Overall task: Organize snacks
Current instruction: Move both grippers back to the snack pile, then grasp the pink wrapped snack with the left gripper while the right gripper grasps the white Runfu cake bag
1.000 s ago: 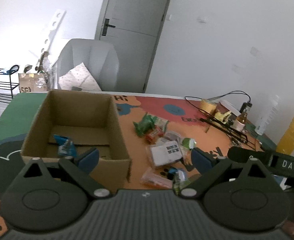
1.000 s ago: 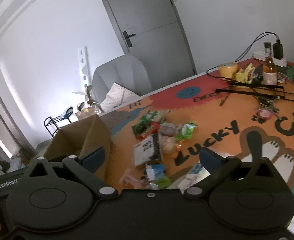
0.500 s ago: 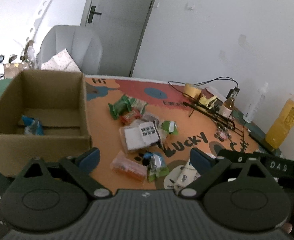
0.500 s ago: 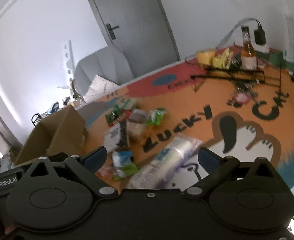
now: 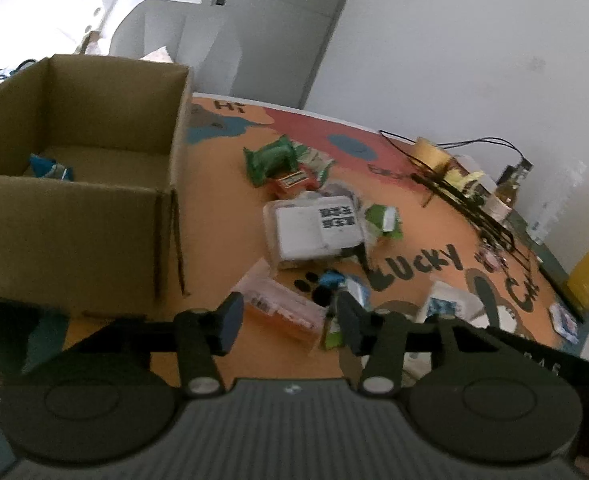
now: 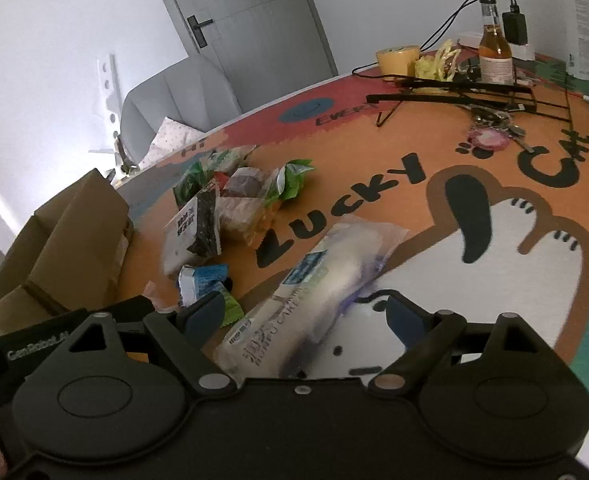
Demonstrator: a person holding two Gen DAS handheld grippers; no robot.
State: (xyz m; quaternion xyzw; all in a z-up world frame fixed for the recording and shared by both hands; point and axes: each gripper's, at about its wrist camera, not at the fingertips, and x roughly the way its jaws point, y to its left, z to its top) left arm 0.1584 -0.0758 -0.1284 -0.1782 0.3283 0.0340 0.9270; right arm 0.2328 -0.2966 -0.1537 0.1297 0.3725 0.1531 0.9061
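Clear plastic wraps the long white cake roll [image 6: 326,280], printed with a blue label and dark lettering, lying on the orange worktop [image 6: 434,132] between the wide-spread fingers of the right tool [image 6: 306,312], its long axis slanting from near-left to far-right. Only the left view looks into the cardboard box [image 5: 74,216], where a blue packet [image 5: 48,168] lies; the left tool [image 5: 290,320], narrower but holding nothing, brackets an orange packet [image 5: 282,312].

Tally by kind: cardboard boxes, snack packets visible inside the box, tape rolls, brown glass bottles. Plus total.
cardboard box: 1
blue snack packet visible inside it: 1
yellow tape roll: 1
brown glass bottle: 1
Total: 4
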